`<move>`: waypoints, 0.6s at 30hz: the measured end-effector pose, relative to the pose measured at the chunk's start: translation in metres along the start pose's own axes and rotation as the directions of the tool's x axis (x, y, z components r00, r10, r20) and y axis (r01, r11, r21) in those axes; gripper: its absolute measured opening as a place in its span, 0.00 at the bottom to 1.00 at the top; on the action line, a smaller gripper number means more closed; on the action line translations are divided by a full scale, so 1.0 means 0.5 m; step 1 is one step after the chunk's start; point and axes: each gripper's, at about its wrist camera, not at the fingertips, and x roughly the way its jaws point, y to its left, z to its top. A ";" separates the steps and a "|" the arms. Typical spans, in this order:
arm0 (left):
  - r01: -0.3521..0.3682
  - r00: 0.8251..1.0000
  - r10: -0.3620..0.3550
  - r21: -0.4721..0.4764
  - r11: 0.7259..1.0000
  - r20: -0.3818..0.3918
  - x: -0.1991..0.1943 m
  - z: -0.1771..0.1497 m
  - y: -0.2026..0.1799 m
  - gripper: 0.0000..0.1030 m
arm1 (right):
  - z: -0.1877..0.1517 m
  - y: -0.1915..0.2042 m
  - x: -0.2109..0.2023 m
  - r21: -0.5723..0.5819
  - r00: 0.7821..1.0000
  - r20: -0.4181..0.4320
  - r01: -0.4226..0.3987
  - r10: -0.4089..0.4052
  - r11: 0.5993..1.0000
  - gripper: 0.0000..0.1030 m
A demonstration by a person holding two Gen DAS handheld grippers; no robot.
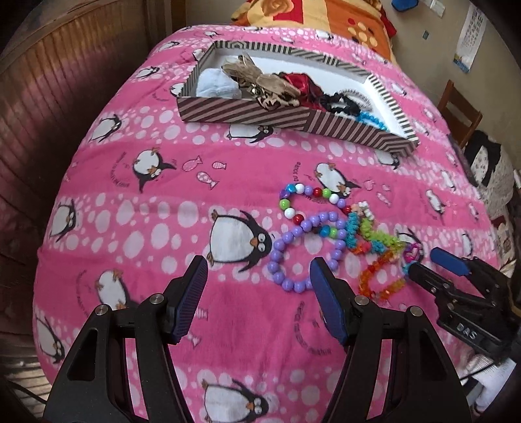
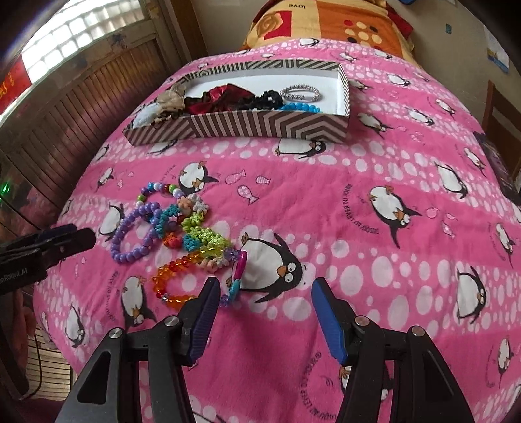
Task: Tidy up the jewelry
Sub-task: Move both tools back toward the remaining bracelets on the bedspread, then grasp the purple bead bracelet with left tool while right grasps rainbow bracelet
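Note:
A tangle of jewelry lies on the pink penguin blanket: a purple bead bracelet (image 1: 286, 257) (image 2: 136, 234), a multicolour bead bracelet (image 1: 302, 201), an orange bead bracelet (image 1: 374, 276) (image 2: 169, 276), coiled green and teal bands (image 2: 202, 234), and a pink-and-blue link chain (image 2: 236, 276). A striped box (image 1: 247, 114) (image 2: 260, 125) holds scrunchies and bracelets. My left gripper (image 1: 259, 276) is open, its right finger by the purple bracelet. My right gripper (image 2: 265, 296) is open, the link chain just inside its left finger; it also shows in the left wrist view (image 1: 426, 263).
The blanket (image 2: 358, 227) covers a bed. An orange patterned pillow (image 2: 325, 26) lies behind the box. A wooden wall panel (image 1: 65, 97) runs along the left. A wooden chair (image 1: 459, 110) stands at the right.

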 end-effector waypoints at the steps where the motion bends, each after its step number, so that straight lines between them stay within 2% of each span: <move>1: -0.006 1.000 0.006 0.007 1.000 -0.006 0.008 0.004 -0.002 0.63 | 0.001 0.001 0.003 -0.008 1.000 0.000 -0.002 0.002 1.000 0.55; 5: -0.046 0.999 0.046 0.063 0.997 -0.011 0.039 0.020 -0.022 0.63 | 0.002 0.004 0.015 -0.041 1.000 0.001 0.012 -0.012 0.999 0.52; 7: -0.048 0.999 0.049 0.086 0.995 -0.009 0.048 0.023 -0.031 0.63 | 0.003 0.003 0.020 -0.047 1.000 0.004 0.014 -0.014 0.999 0.46; 11: -0.015 0.999 0.019 0.076 0.997 -0.050 0.076 0.028 -0.034 0.63 | 0.004 -0.005 0.021 -0.062 1.000 0.011 0.006 -0.006 0.998 0.39; 12: -0.004 0.999 0.007 0.064 0.998 -0.049 0.079 0.028 -0.032 0.61 | 0.004 -0.006 0.020 -0.066 1.000 0.012 0.007 -0.006 0.998 0.34; 14: -0.006 1.000 0.007 0.057 0.998 -0.026 0.080 0.027 -0.033 0.43 | 0.005 -0.010 0.017 -0.075 1.000 0.018 -0.001 0.003 0.997 0.22; 15: -0.015 1.000 0.016 0.061 0.998 -0.018 0.080 0.027 -0.034 0.29 | 0.006 -0.011 0.015 -0.077 1.000 0.021 -0.007 0.008 0.997 0.12; 16: -0.021 1.000 0.021 0.062 0.998 -0.011 0.078 0.027 -0.034 0.15 | 0.007 -0.011 0.013 -0.079 1.000 0.023 -0.009 0.011 0.997 0.08; 18: -0.002 1.000 0.003 0.047 0.999 -0.021 0.075 0.031 -0.027 0.08 | 0.009 -0.013 0.006 -0.083 0.999 0.031 -0.015 0.017 0.996 0.06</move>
